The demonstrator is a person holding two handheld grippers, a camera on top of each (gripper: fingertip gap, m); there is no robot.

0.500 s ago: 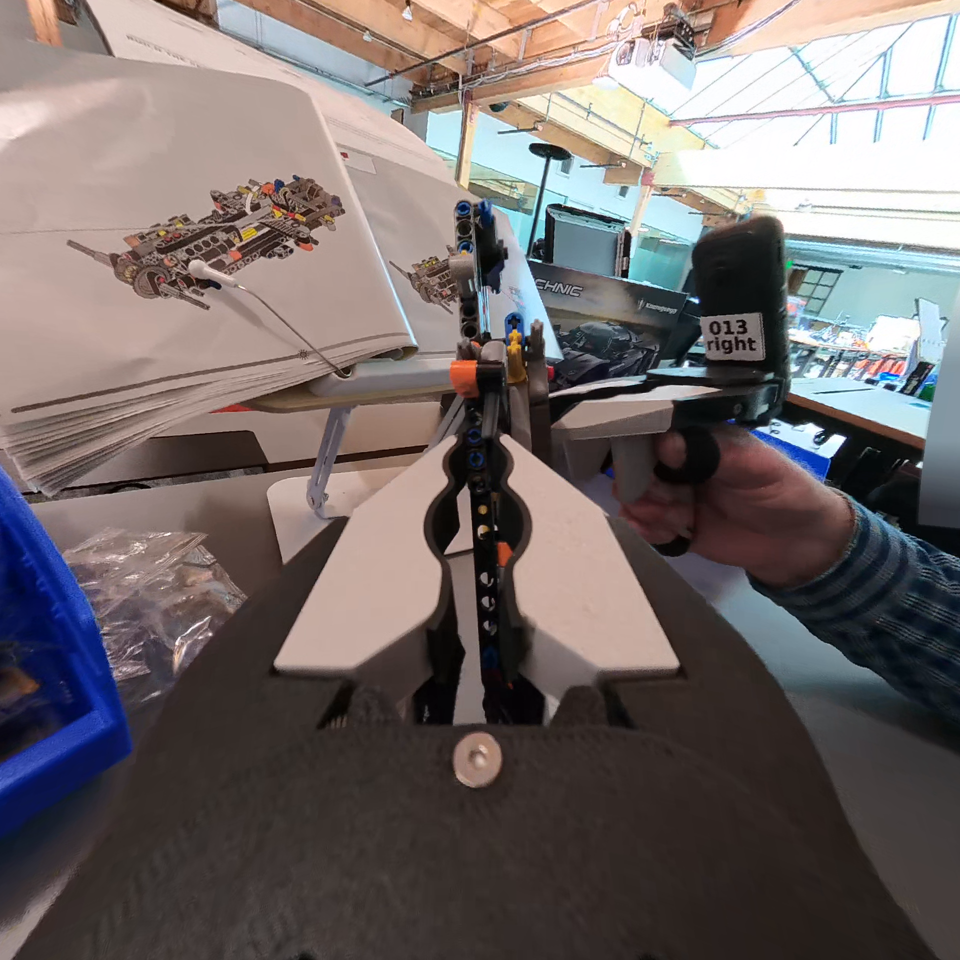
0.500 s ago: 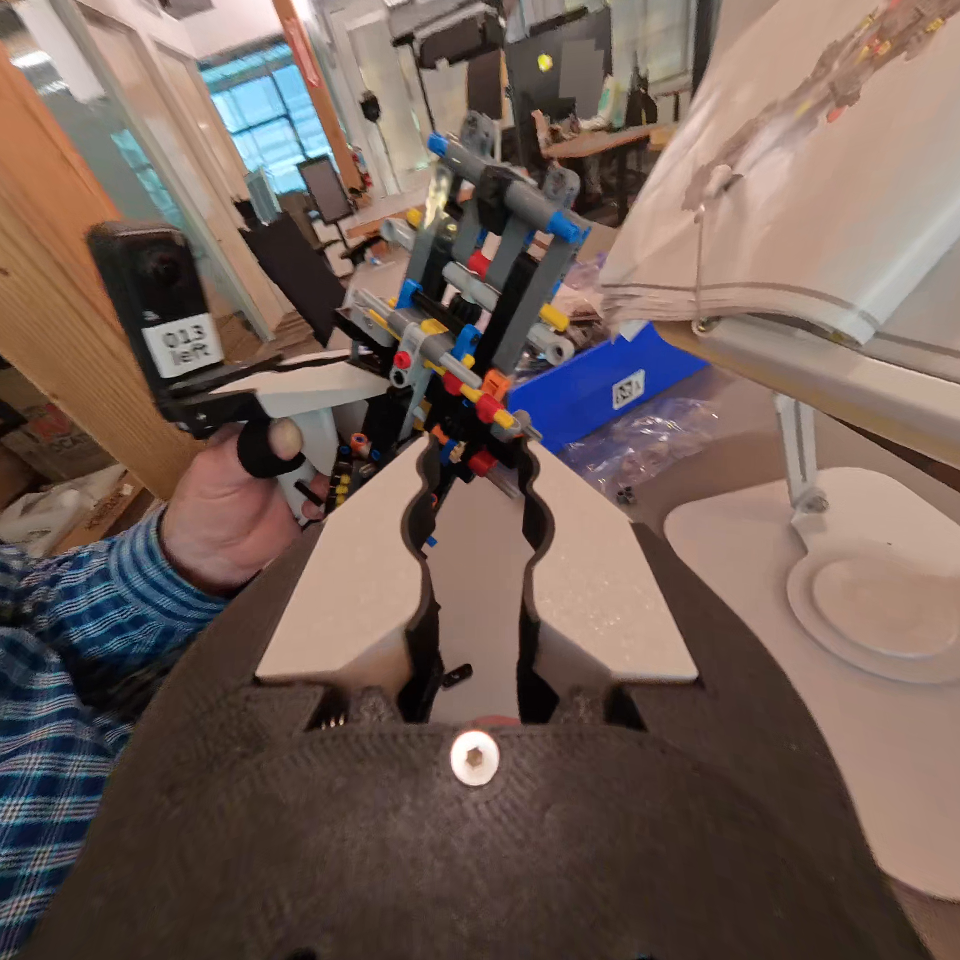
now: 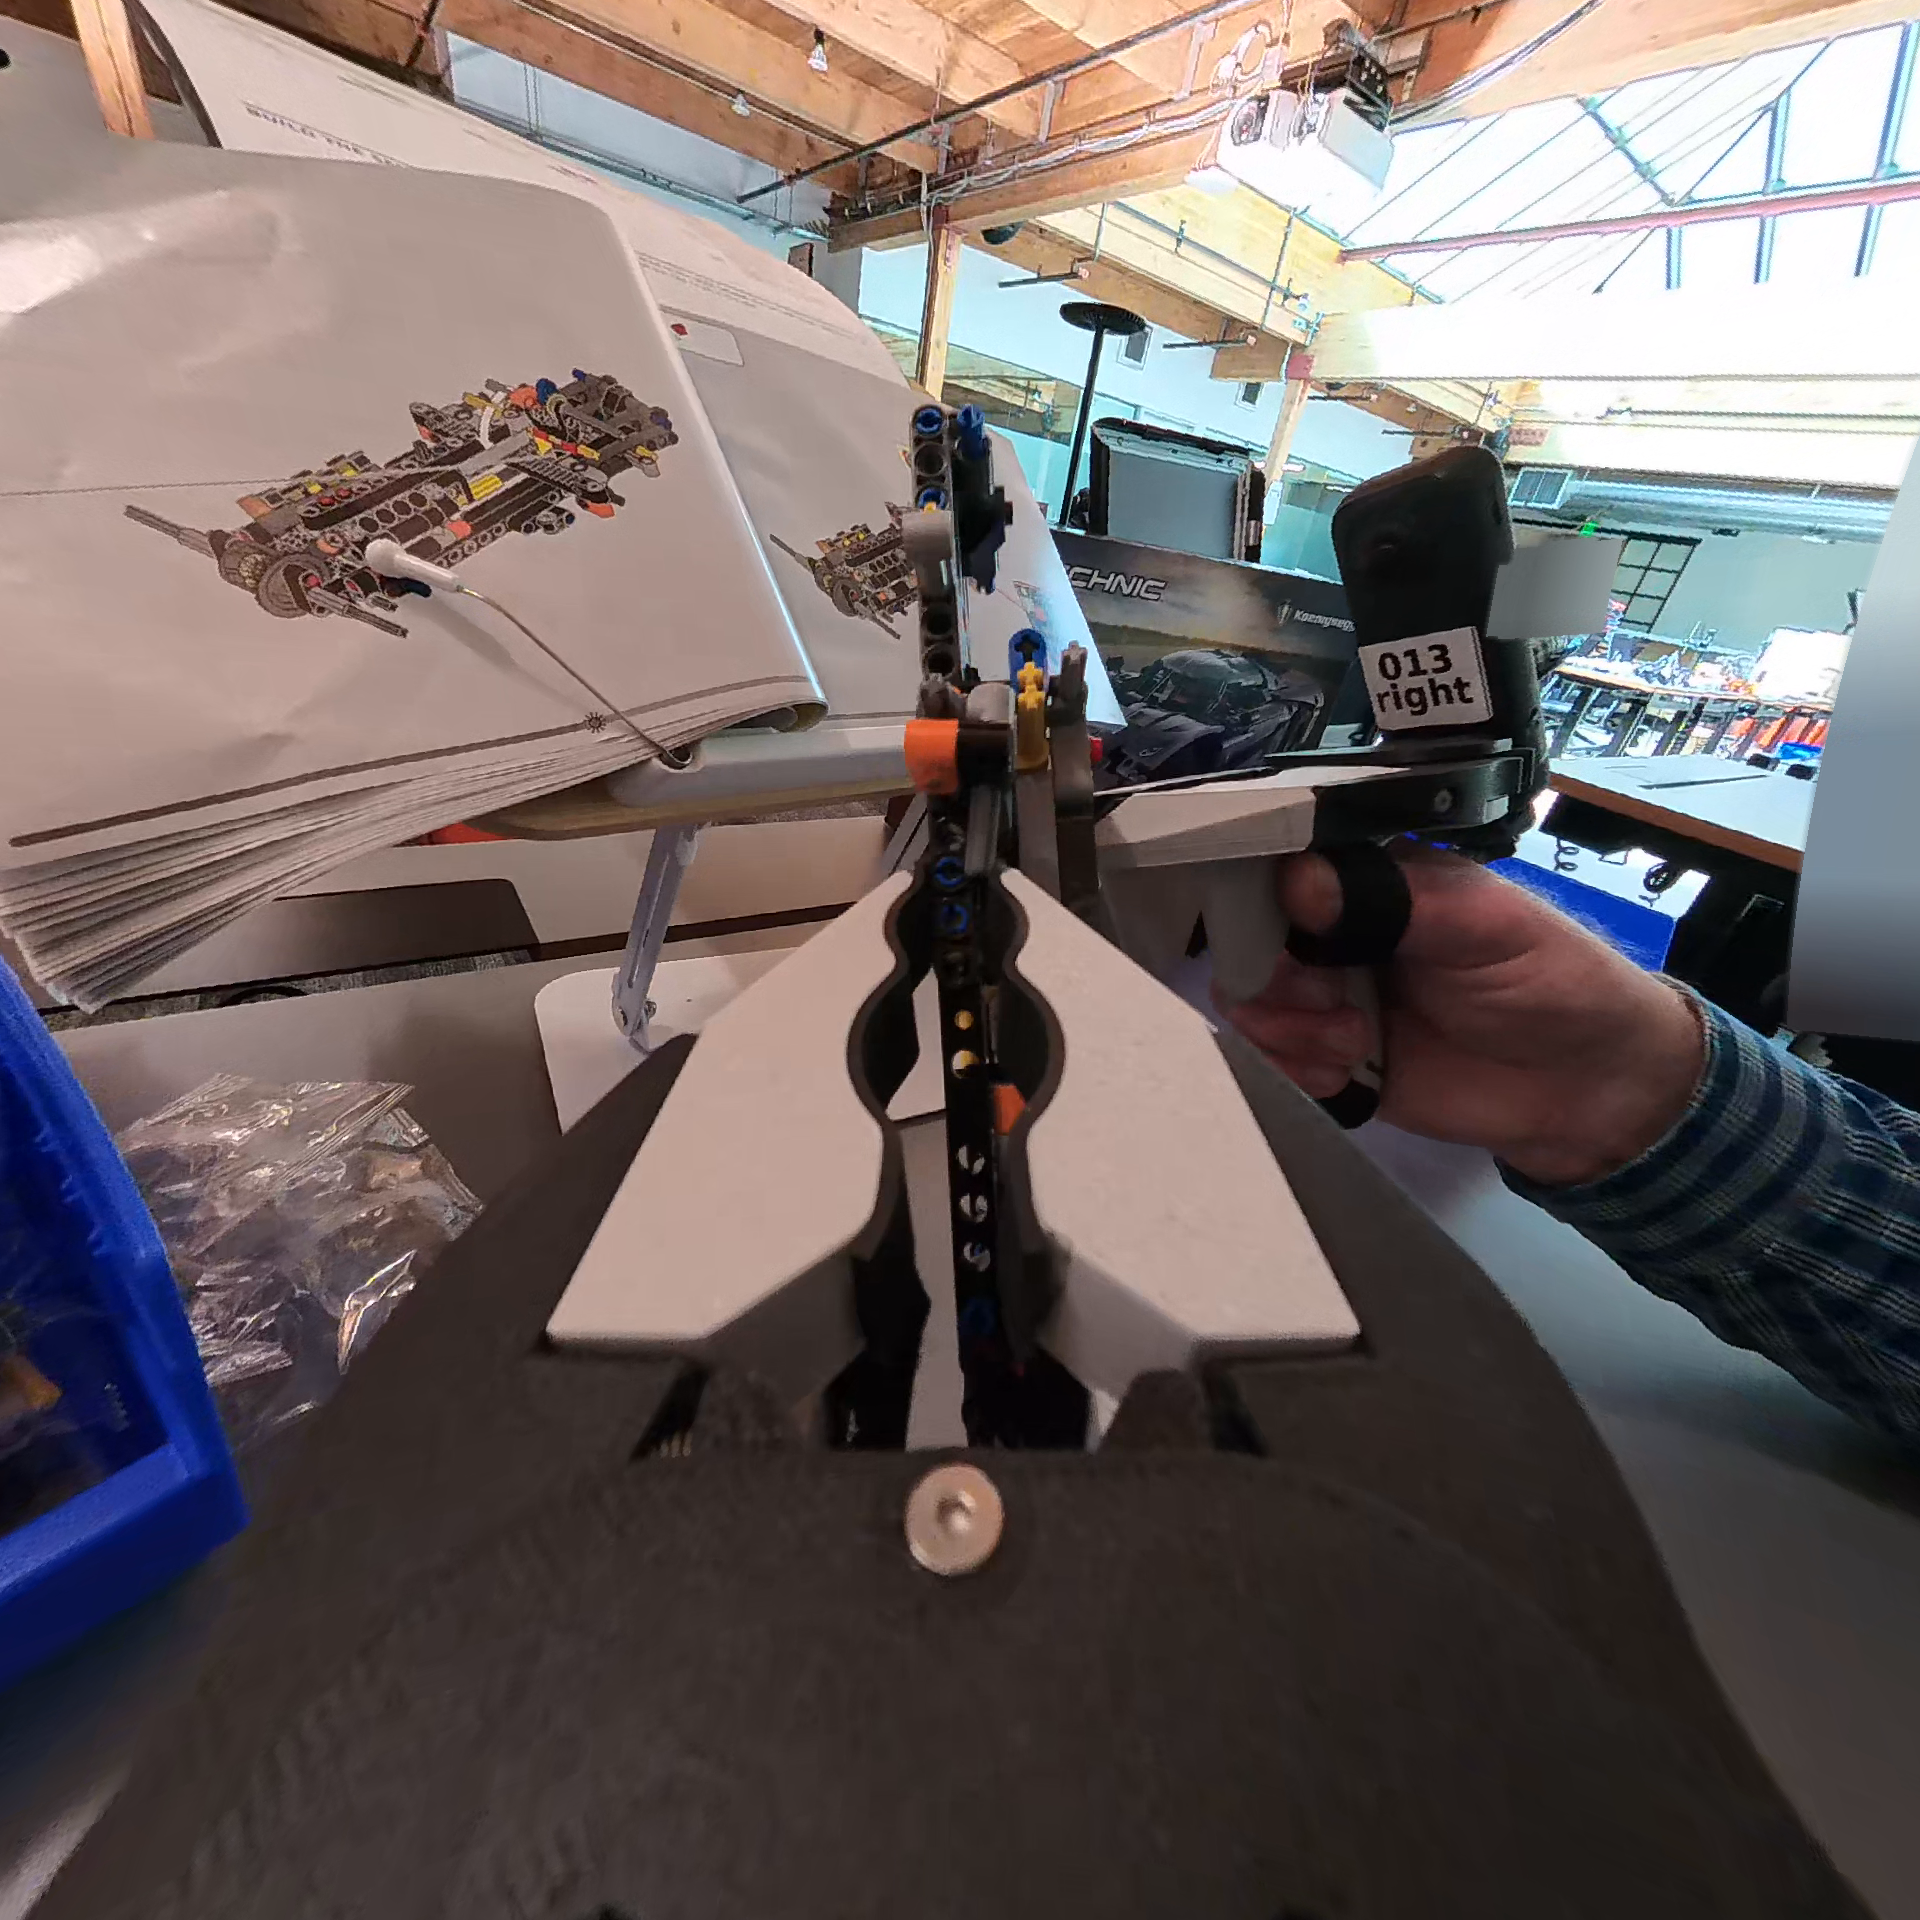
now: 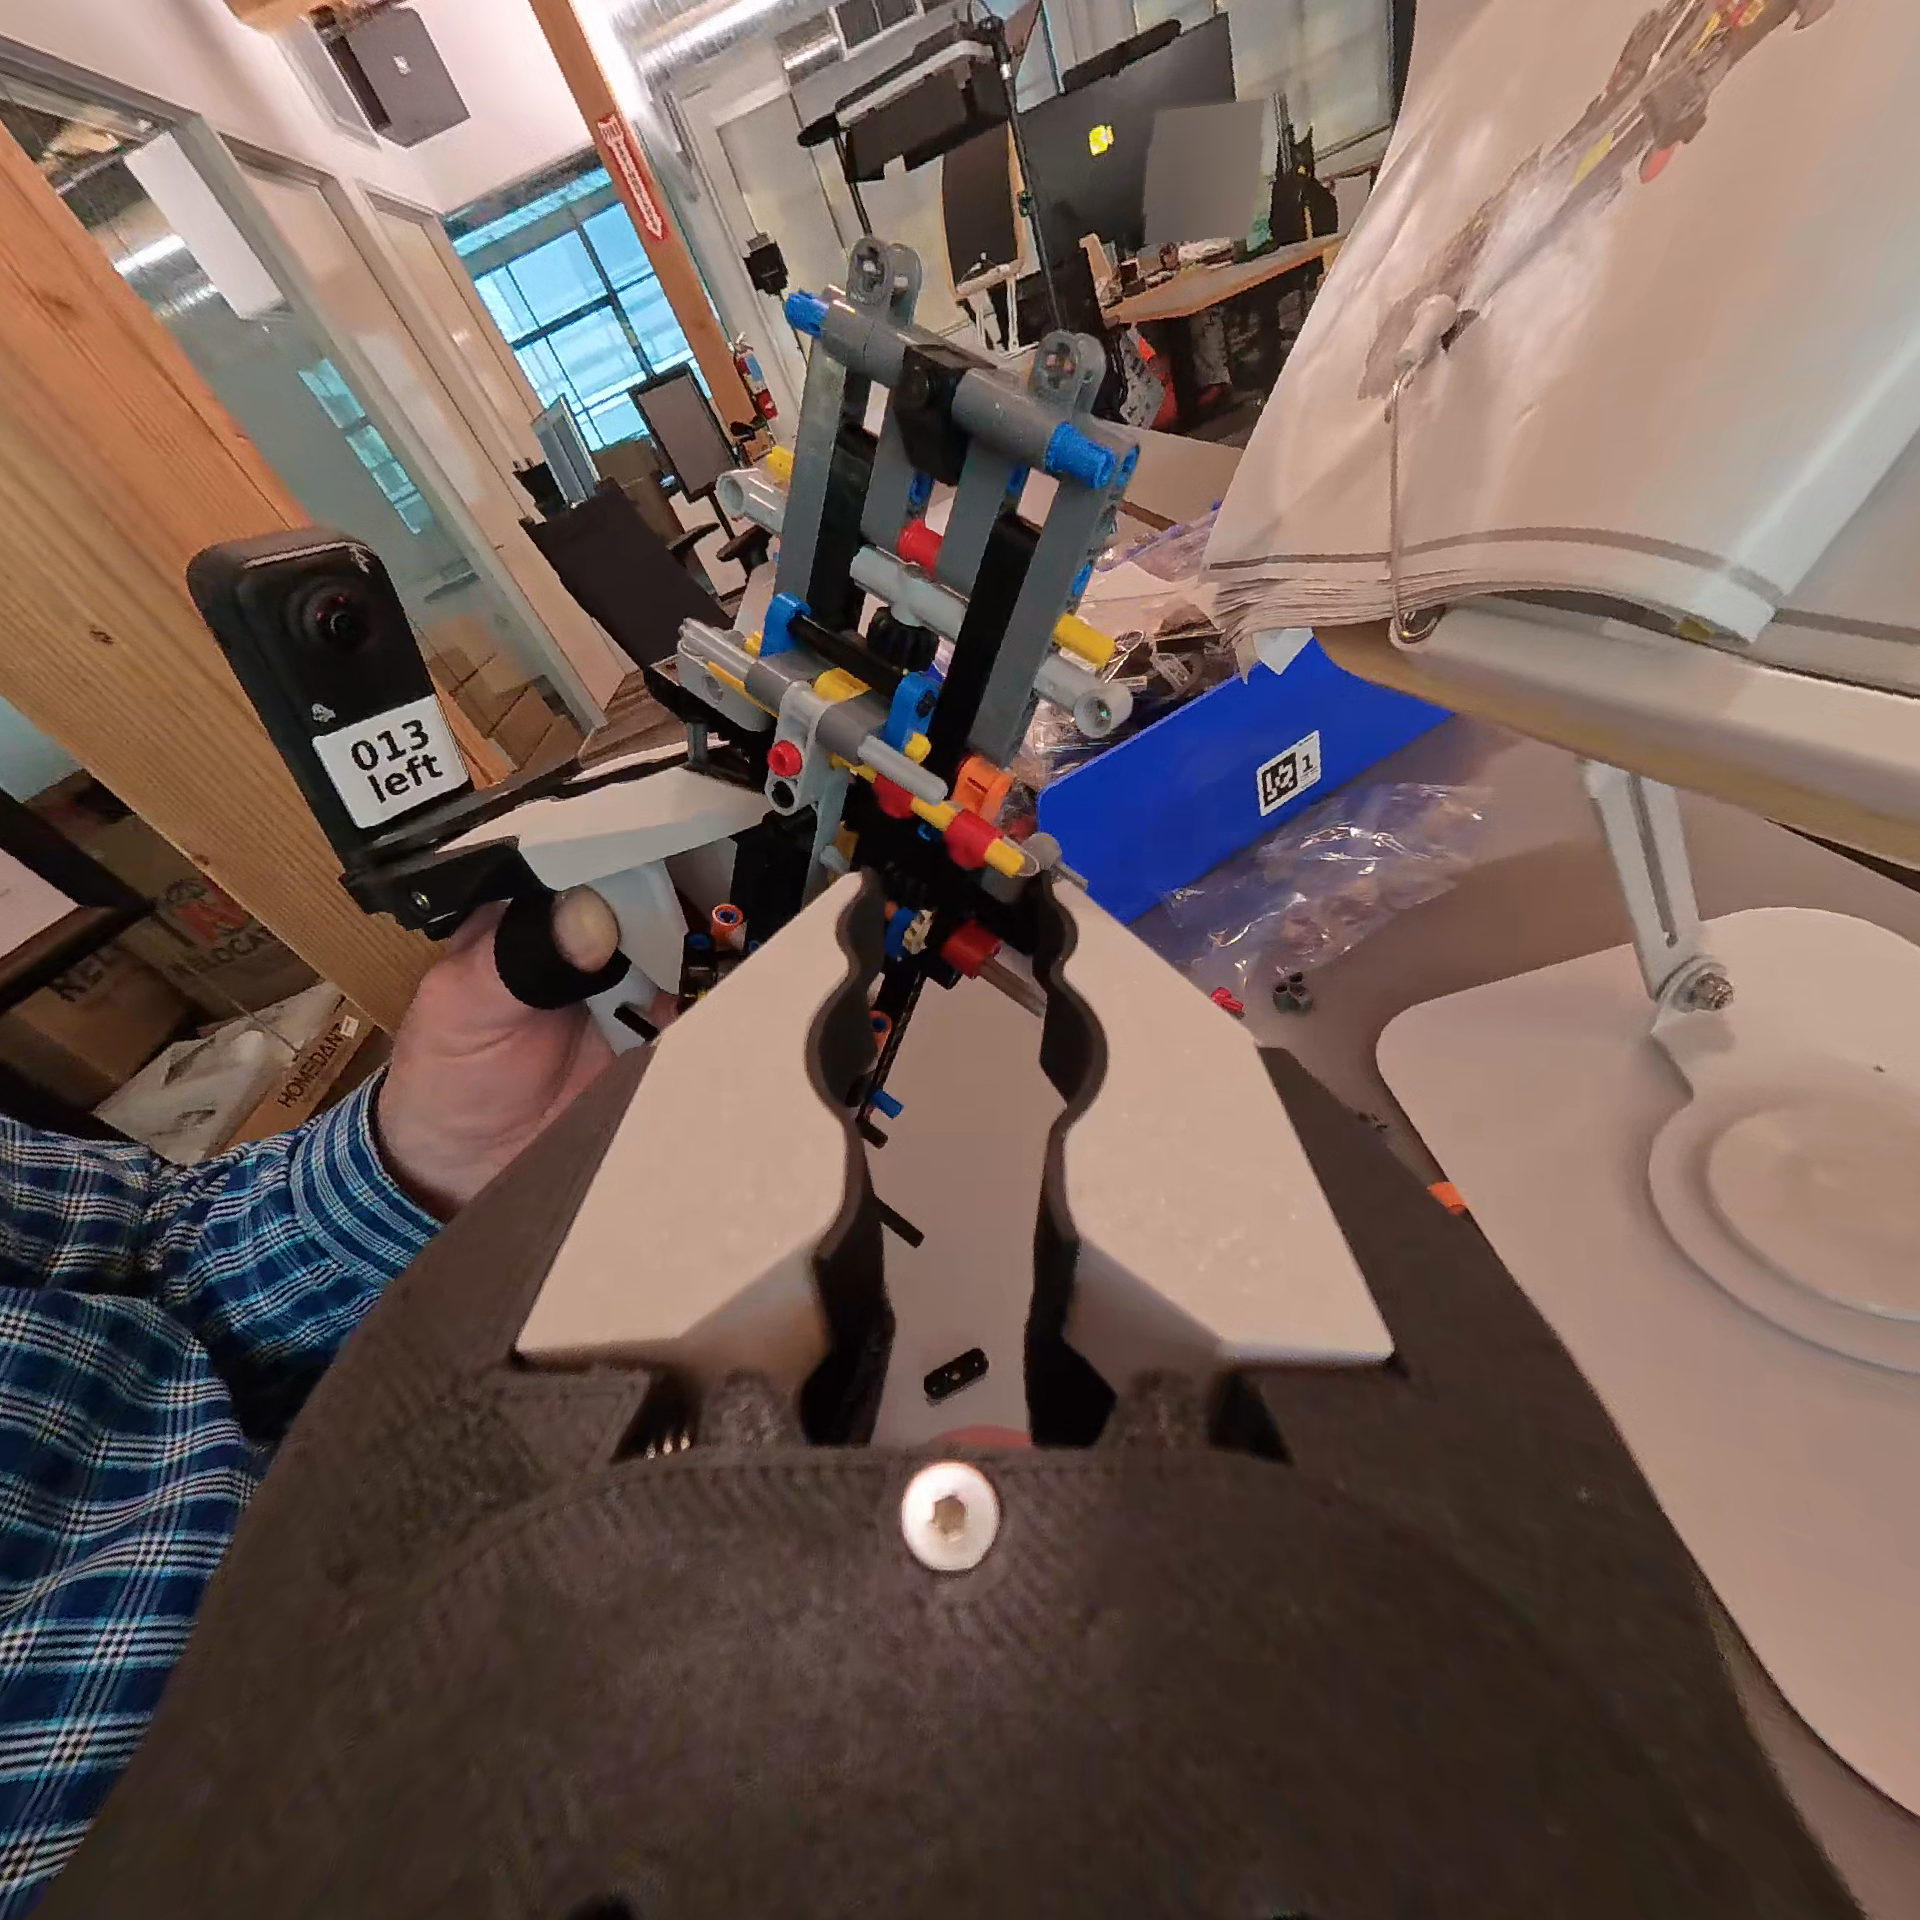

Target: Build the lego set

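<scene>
In the left wrist view, the left tongs (image 3: 961, 914) were clamped on the lego assembly (image 3: 971, 1091), held upright above the counter (image 3: 312, 1029) before the instruction book (image 3: 343, 520). In the right wrist view, the right tongs (image 4: 951, 914) stood apart around its lower end (image 4: 940, 831)

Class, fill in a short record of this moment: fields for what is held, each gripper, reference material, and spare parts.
Held item: lego assembly, upright, above the table
Left gripper: shut on the assembly's black beam
Right gripper: around the assembly's lower end; grip unclear
Reference: instruction booklet open on a white stand
Spare parts: blue bin, plastic bags beside it
</scene>
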